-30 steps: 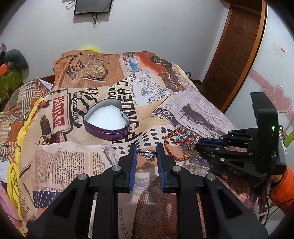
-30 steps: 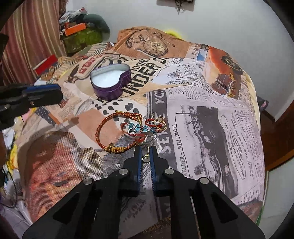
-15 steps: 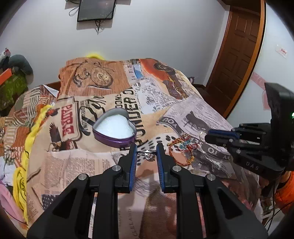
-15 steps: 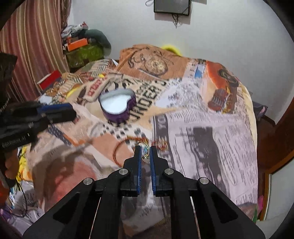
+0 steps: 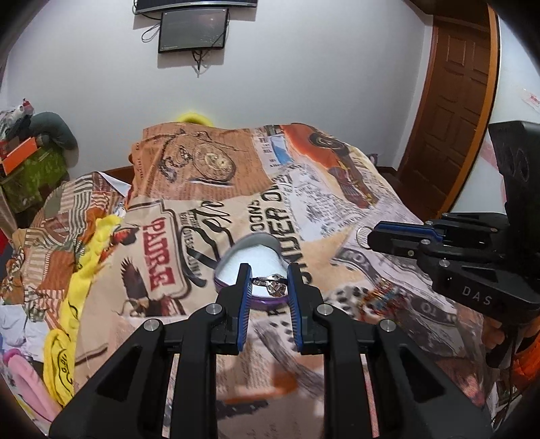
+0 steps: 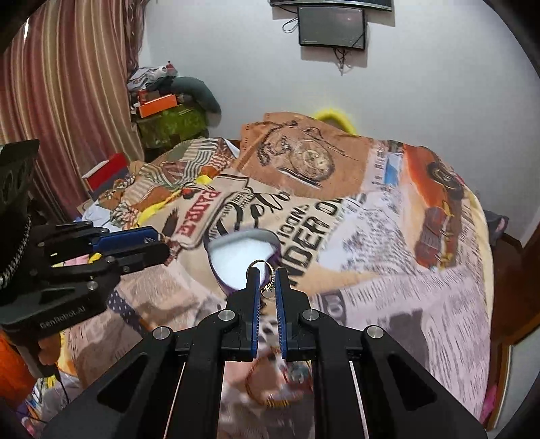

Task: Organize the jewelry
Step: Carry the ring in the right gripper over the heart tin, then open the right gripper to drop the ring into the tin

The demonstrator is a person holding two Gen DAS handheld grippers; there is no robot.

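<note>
A bed spread with a newspaper-print blanket (image 5: 337, 216) fills the room, a striped curtain (image 6: 74, 94) hanging at one side, a brown wooden door (image 5: 449, 111) at the other and a dark wall screen (image 5: 192, 30) above. On the blanket sits a purple heart-shaped tin (image 6: 233, 256), open, its inside white; a red-and-gold corded bracelet (image 6: 270, 391) lies blurred on the cloth nearer the cameras. Both grippers hang above the blanket, angled downward toward the tin, each held from behind by an orange-sleeved arm (image 6: 13, 368). The left gripper (image 5: 268, 282) has its blue pads a little apart, pinching a silver ring (image 5: 273, 285) crosswise between the fingertips, in front of the tin's near edge. The right gripper (image 6: 267, 282) has its jaws pressed nearly together on a small gold hoop earring (image 6: 261, 266), whose loop stands out past the fingertips over the tin's white interior.
</note>
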